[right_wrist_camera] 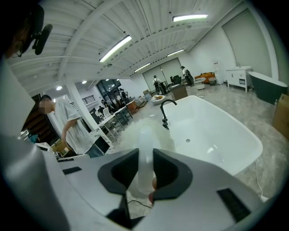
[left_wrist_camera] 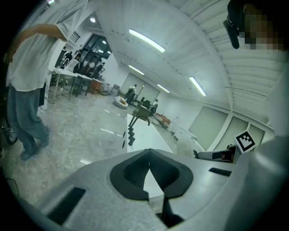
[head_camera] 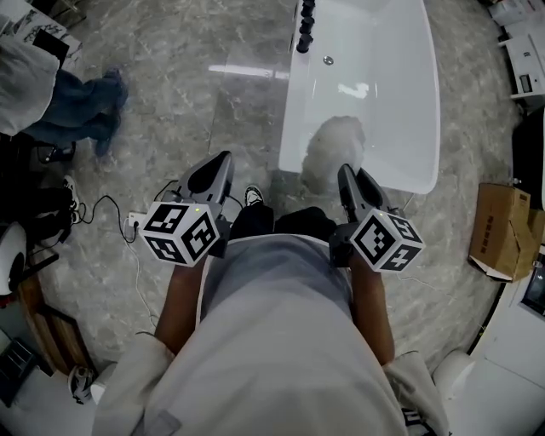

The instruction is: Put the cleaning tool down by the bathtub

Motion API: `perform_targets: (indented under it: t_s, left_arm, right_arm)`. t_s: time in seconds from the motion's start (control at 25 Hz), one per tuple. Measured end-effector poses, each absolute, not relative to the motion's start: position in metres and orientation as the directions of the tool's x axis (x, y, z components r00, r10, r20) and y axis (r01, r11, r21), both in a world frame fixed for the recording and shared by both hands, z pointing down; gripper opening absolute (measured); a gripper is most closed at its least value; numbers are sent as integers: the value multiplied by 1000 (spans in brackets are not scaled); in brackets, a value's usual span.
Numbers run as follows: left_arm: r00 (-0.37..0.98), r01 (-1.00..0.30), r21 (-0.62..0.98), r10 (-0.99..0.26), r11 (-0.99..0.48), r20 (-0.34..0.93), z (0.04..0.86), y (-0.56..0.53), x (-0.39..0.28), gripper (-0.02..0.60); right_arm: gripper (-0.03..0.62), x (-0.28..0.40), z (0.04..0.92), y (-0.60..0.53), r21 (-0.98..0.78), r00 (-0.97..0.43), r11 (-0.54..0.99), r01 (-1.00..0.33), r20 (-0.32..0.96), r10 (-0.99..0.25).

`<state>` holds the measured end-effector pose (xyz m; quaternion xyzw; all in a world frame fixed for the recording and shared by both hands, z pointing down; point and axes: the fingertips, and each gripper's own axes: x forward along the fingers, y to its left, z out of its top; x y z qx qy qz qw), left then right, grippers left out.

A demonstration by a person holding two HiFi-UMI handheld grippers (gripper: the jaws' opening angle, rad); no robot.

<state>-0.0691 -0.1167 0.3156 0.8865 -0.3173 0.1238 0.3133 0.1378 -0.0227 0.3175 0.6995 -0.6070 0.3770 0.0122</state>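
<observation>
The cleaning tool [head_camera: 334, 153], a fluffy white duster on a pale translucent handle, is held over the near end of the bathtub [head_camera: 400, 85]. Its fuzzy head is seen against the tub's near rim and inner wall; whether it touches the tub cannot be told. The handle is pinched between the jaws of the right tool [head_camera: 347, 175]. In the right gripper view it is seen rising from between the dark pads [right_wrist_camera: 172, 176], with the white tub beyond.

The left tool [head_camera: 223, 160] is held beside the right one, well apart from it, over the floor [head_camera: 196, 102] just left of the tub. Its jaws are pressed together at the tips and nothing is gripped between them.

A black faucet [head_camera: 304, 25] is mounted at the tub's far end, and a small drain [head_camera: 328, 60] is set in the tub's bottom near it. A cardboard box [head_camera: 502, 230] is placed on the grey marbled floor to the right of the tub. A white power strip [head_camera: 134, 223] with a dark cable lies left of the left tool. A person in jeans [head_camera: 77, 106] is seen at the upper left.
</observation>
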Motion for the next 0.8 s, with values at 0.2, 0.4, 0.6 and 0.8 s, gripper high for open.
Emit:
perform_targets:
  t_s: [0.2, 0.4, 0.6, 0.8]
  left_arm:
    - [770, -638, 495, -479, -589, 422, 322, -123, -80, 4]
    - [760, -650, 506, -497, -567, 418, 324, -126, -88, 4]
    - [737, -675, 519, -516, -524, 437, 330, -128, -98, 4]
    - [721, -692, 515, -515, -505, 464, 338, -126, -101, 5]
  right_arm:
    - [86, 133, 319, -32, -429, -24, -262, -864, 557, -830]
    - [86, 129, 321, -41, -421, -58, -232, -877, 572, -819]
    - [86, 128, 333, -58, -425, -102, -203, -882, 592, -800]
    - [86, 127, 348, -71, -434, -142, -175, -884, 605, -783]
